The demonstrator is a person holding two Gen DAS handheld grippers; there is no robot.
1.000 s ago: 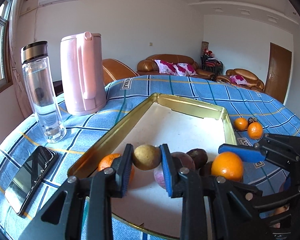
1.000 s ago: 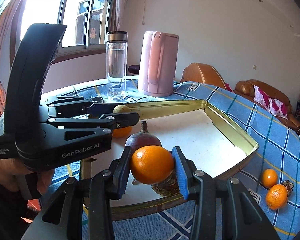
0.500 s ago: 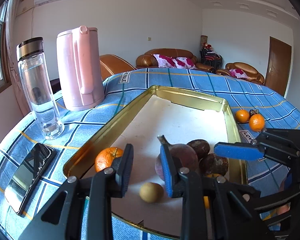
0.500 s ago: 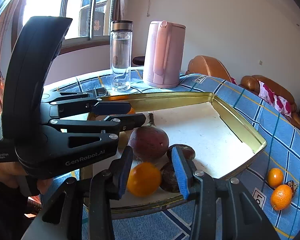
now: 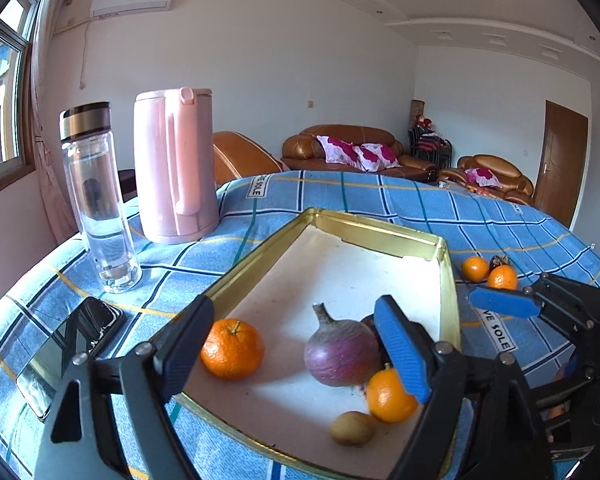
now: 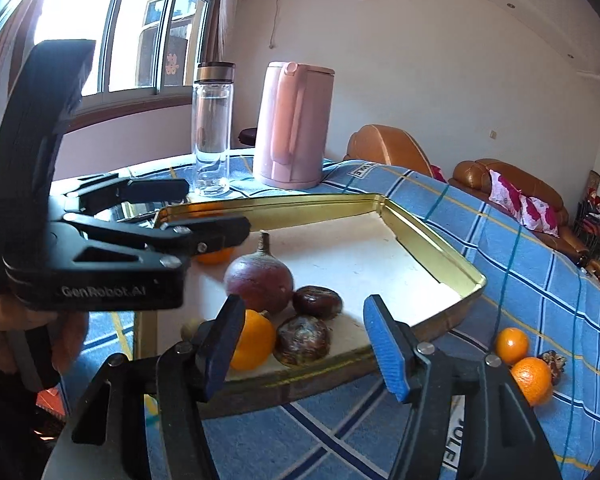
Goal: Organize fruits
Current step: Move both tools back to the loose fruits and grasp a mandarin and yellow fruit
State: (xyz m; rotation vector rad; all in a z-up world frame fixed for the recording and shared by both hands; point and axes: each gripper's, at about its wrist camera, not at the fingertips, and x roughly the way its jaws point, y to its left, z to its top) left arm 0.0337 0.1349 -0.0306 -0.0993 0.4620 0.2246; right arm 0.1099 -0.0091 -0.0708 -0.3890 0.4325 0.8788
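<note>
A gold tray [image 5: 448, 276] [image 6: 440, 320] holds an orange [image 5: 232, 348], a purple round fruit with a stem [image 5: 342, 352] [image 6: 259, 280], a second orange [image 5: 388, 398] [image 6: 254, 344], a small brown kiwi-like fruit [image 5: 352, 428] and two dark brown fruits [image 6: 317, 300] [image 6: 302, 342]. My left gripper [image 5: 296, 344] is open and empty above the tray's near end. My right gripper [image 6: 304, 344] is open and empty over the tray's near rim. Two small oranges [image 5: 488, 274] [image 6: 522, 360] and a dark fruit [image 6: 554, 360] lie on the cloth outside the tray.
A pink kettle [image 5: 174, 164] [image 6: 294, 124] and a glass bottle [image 5: 96, 196] [image 6: 212, 128] stand left of the tray on the blue checked cloth [image 5: 380, 196]. A phone [image 5: 68, 344] lies at the near left. Sofas stand behind the table.
Both grippers opened. The left let go of the small brown fruit and the right let go of the orange; both fruits now lie in the tray. Both grippers rose and drew back.
</note>
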